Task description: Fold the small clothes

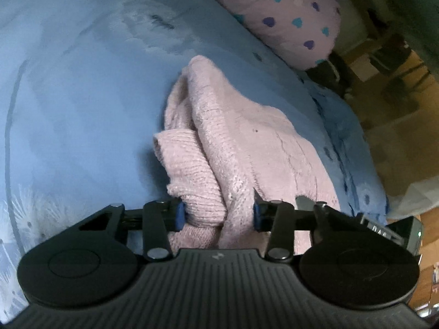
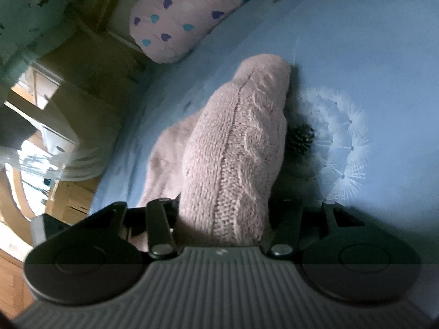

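A small pink knitted sweater (image 1: 241, 142) lies bunched on a blue bedsheet (image 1: 82, 109). My left gripper (image 1: 218, 213) is shut on a thick fold of the sweater, with the knit pinched between its blue-padded fingers (image 1: 179, 215). In the right wrist view the same pink sweater (image 2: 236, 148) rises as a cable-knit ridge. My right gripper (image 2: 223, 216) is shut on that ridge, the fabric filling the gap between the fingers. The fingertips are hidden by the knit in both views.
A pink pillow with blue and purple hearts (image 1: 290, 13) lies at the head of the bed, also in the right wrist view (image 2: 181, 13). The blue sheet (image 2: 370, 68) has a white dandelion print (image 2: 340, 139). The bed edge and wooden floor (image 1: 397, 137) lie beside it.
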{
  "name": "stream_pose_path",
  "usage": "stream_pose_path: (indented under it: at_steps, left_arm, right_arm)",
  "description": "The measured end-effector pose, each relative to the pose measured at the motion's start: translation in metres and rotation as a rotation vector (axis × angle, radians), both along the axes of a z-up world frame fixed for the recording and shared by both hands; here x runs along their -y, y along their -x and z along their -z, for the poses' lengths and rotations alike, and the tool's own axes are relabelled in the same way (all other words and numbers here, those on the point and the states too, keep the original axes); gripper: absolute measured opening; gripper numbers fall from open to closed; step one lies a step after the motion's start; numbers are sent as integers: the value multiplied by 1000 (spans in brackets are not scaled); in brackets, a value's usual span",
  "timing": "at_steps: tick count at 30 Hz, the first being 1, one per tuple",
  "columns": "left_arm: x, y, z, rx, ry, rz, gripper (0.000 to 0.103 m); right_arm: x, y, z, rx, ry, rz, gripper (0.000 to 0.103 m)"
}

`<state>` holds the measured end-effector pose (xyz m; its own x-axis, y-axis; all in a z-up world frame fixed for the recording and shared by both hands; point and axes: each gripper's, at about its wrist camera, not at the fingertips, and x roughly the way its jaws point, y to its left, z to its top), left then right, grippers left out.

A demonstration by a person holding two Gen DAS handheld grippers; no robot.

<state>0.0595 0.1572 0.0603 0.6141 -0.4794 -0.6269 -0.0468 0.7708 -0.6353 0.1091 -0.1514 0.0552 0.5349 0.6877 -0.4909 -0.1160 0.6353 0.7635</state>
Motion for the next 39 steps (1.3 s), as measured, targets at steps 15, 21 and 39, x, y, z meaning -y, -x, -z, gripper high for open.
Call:
stream_pose_path:
  at_steps: [15, 21, 39]
  left_arm:
    - [125, 56, -24, 42, -96, 216, 48]
    - [158, 72, -13, 78, -274, 243, 56]
    - [176, 150, -58, 140, -517, 76, 65]
  right_arm:
    - [110, 90, -35, 8, 110, 89, 52]
    - [118, 113, 5, -32, 218, 128, 62]
    - [93, 182, -36, 260, 602, 166, 78]
